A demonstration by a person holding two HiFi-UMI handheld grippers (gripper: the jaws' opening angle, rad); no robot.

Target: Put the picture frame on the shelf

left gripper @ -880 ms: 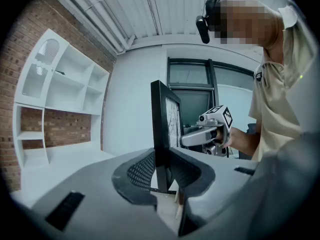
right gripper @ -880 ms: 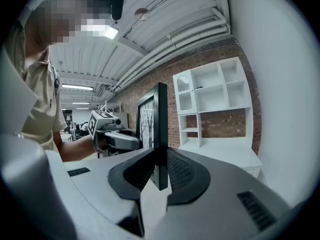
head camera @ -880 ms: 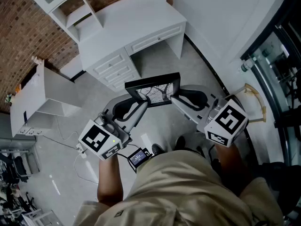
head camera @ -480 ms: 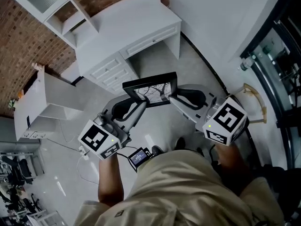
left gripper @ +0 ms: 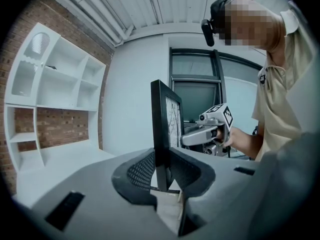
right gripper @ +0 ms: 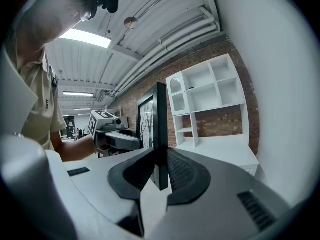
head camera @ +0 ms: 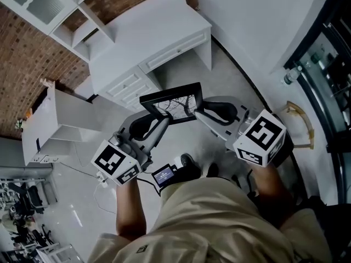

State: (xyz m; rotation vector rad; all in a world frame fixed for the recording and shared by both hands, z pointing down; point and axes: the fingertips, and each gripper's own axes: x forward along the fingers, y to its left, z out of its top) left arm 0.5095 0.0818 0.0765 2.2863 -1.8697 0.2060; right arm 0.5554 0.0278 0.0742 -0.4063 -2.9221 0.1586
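A black picture frame [head camera: 171,104] with a branch drawing hangs in the air between both grippers, above the floor in front of a white desk. My left gripper [head camera: 160,120] is shut on its left edge [left gripper: 159,134], and my right gripper [head camera: 198,114] is shut on its right edge [right gripper: 160,134]. The white shelf unit [head camera: 66,10] stands on the desk against the brick wall, at the top left of the head view; its open compartments [left gripper: 55,89] show in the left gripper view, and the shelf unit [right gripper: 207,99] also shows in the right gripper view.
The white desk [head camera: 148,37] with drawers stands ahead, beside a white wall at the right. A white cabinet [head camera: 60,119] sits on the floor at the left, with cables near it. A dark glass door [head camera: 323,64] is at the right.
The frame and both grippers have shifted slightly up and left in the head view, nearer the desk. Both grippers keep their hold.
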